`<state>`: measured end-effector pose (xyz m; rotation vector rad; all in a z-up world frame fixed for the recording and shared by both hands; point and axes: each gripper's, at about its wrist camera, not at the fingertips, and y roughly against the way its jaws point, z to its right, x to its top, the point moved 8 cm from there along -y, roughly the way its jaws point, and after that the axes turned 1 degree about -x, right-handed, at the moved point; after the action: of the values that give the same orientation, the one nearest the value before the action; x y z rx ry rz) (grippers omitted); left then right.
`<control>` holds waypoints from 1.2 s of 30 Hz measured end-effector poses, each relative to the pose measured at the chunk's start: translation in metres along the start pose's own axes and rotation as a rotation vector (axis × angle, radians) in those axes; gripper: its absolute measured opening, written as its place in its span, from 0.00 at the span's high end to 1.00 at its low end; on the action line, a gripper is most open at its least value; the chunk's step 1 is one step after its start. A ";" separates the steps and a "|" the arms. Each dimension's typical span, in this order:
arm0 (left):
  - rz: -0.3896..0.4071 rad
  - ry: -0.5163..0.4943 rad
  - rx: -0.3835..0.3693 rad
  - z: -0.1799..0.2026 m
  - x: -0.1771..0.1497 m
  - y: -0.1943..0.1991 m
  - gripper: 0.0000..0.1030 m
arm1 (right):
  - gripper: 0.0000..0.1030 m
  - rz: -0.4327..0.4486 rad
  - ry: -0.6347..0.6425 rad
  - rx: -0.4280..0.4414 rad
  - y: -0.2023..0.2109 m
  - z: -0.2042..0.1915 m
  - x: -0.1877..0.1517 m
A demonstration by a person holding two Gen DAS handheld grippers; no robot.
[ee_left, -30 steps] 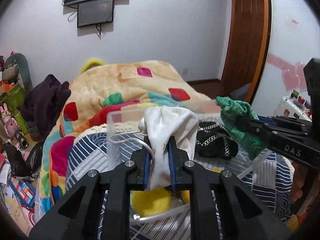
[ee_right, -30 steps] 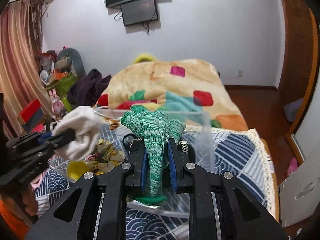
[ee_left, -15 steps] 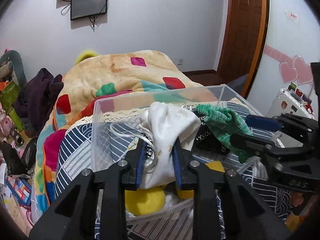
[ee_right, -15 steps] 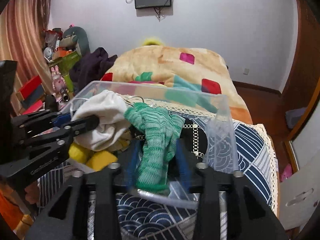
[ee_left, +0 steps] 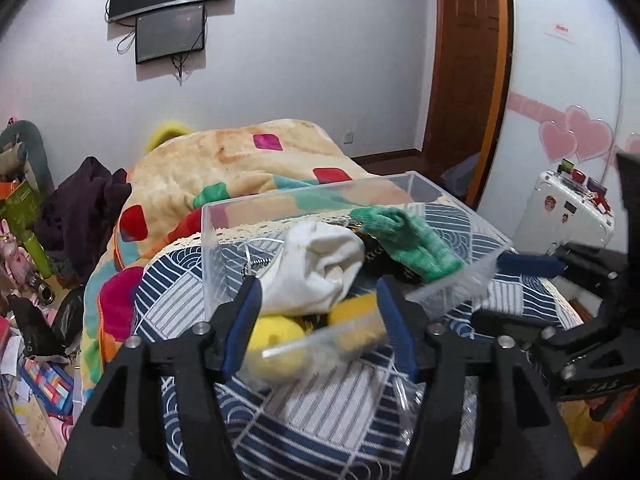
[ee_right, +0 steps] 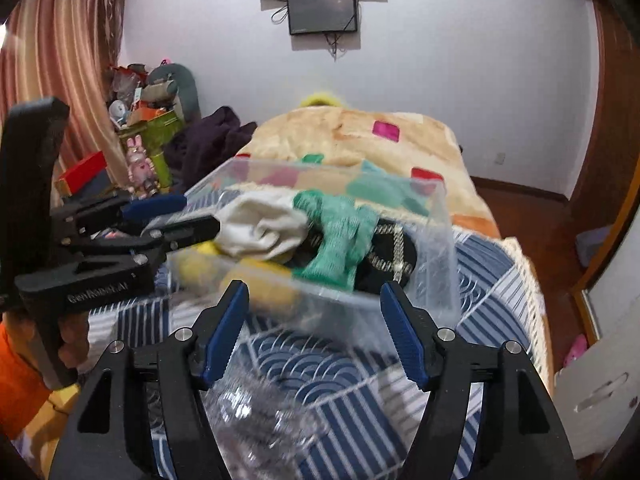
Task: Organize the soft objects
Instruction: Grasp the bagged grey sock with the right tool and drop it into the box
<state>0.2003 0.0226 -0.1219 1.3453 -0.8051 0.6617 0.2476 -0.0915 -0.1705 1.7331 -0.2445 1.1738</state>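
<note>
Your left gripper (ee_left: 318, 316): lower centre of the left wrist view, fingers spread wide with nothing between them; in the right wrist view it enters from the left edge (ee_right: 176, 220).
Your right gripper (ee_right: 314, 320): lower centre of the right wrist view, fingers spread wide and holding nothing; in the left wrist view it shows at the right edge (ee_left: 524, 276).
Clear plastic bin (ee_left: 224, 220): one, mid-frame in both views (ee_right: 440, 240), sitting on the patterned bedspread just ahead of both grippers.
White cloth (ee_left: 320, 264): one crumpled bundle inside the bin, centre of the left wrist view; in the right wrist view it lies left of centre (ee_right: 264, 224). Its long axis cannot be told.
Green knitted glove (ee_left: 412, 244): one, inside the bin, touching the white cloth on its right. In the left wrist view its long axis runs from upper left to lower right; in the right wrist view (ee_right: 340, 236) it runs from the upper middle down toward you.
Yellow soft items (ee_left: 276, 340): two, low in the bin under the white cloth, blurred through the near wall.
Black item with pale chain trim (ee_right: 392, 256): one, in the bin beneath and right of the glove.
Bedspread (ee_left: 320, 412): navy and white wave pattern, lower half of both views.
Blanket (ee_left: 224, 168): one, tan with coloured squares, behind the bin.
Screens (ee_left: 170, 38): two, on the wall, upper left of the left wrist view.
</note>
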 end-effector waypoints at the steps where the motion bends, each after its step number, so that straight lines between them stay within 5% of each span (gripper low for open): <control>1: 0.004 0.000 -0.003 0.001 -0.002 0.005 0.38 | 0.37 -0.010 -0.002 0.008 -0.001 -0.002 -0.004; 14: 0.001 0.025 -0.017 0.008 -0.024 0.027 0.27 | 0.37 -0.178 -0.039 0.125 -0.023 -0.027 -0.066; 18: 0.004 0.029 -0.007 0.008 -0.028 0.030 0.27 | 0.57 -0.172 -0.006 0.111 -0.023 -0.033 -0.070; 23: 0.025 0.032 0.002 0.007 -0.026 0.036 0.27 | 0.78 -0.126 0.019 0.119 -0.013 -0.040 -0.064; 36: 0.194 0.083 0.061 -0.009 0.006 0.069 0.10 | 0.79 0.105 -0.017 0.038 0.007 -0.023 0.023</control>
<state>0.1487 0.0397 -0.0773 1.2953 -0.8604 0.8947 0.2414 -0.0692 -0.1472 1.7819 -0.3287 1.2463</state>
